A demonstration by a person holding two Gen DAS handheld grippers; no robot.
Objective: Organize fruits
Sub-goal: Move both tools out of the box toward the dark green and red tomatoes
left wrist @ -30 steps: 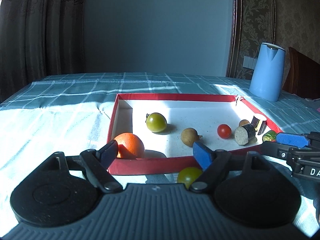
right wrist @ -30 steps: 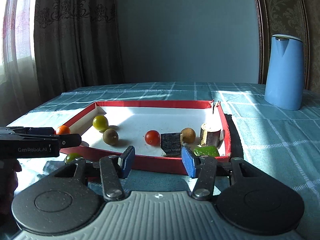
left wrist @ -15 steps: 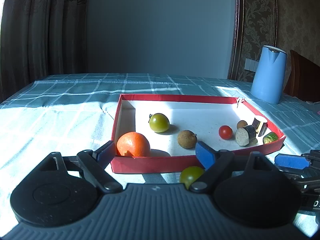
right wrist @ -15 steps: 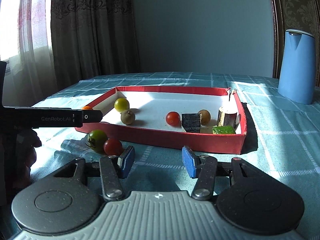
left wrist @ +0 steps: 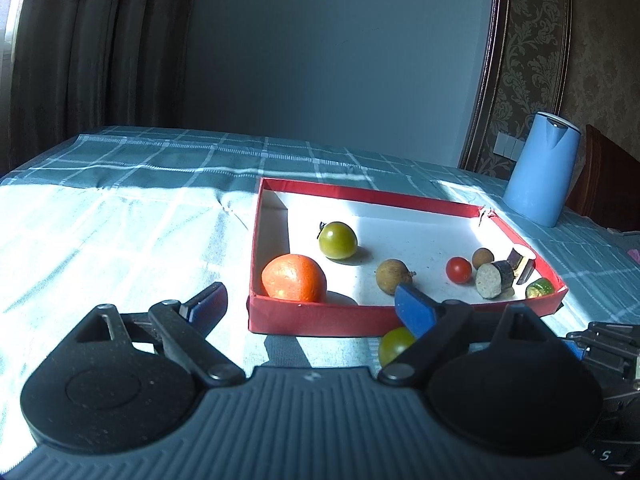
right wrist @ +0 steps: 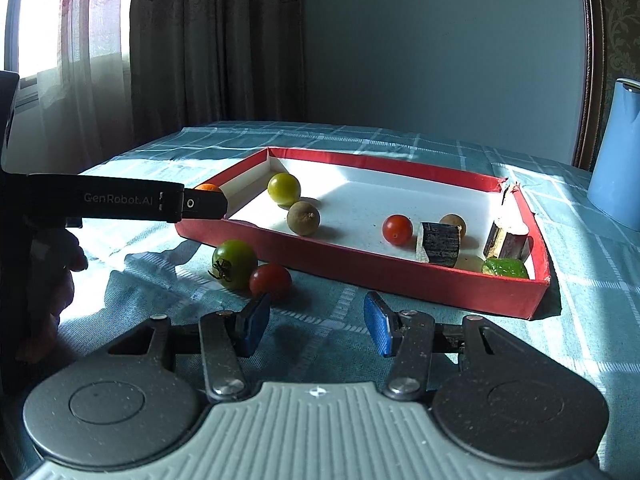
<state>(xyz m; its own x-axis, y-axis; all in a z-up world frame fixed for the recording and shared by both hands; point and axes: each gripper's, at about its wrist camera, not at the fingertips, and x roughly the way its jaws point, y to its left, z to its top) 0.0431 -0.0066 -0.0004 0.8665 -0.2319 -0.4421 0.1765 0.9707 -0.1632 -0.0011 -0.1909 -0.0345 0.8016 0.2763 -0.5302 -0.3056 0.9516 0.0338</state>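
A red tray [left wrist: 320,316] [right wrist: 400,266] with a white floor holds an orange [left wrist: 294,278], a green tomato [left wrist: 338,240] [right wrist: 284,189], a brown fruit [left wrist: 392,277] [right wrist: 303,218], a red cherry tomato [left wrist: 459,269] [right wrist: 397,229] and cut dark pieces [right wrist: 440,244]. Outside its near wall on the cloth lie a green tomato [right wrist: 235,264] [left wrist: 396,345] and a red cherry tomato [right wrist: 271,281]. My left gripper [left wrist: 312,308] is open and empty before the tray. My right gripper [right wrist: 316,322] is open and empty, just behind the two loose tomatoes.
A blue kettle [left wrist: 540,178] [right wrist: 618,184] stands at the back right of the table. The left gripper's black body [right wrist: 120,202] reaches in from the left in the right wrist view. Curtains hang at the left. A checked teal cloth [left wrist: 120,220] covers the table.
Both grippers have drawn back from the tray and swung right. The two loose tomatoes have come into the right wrist view. Both jaws stayed open.
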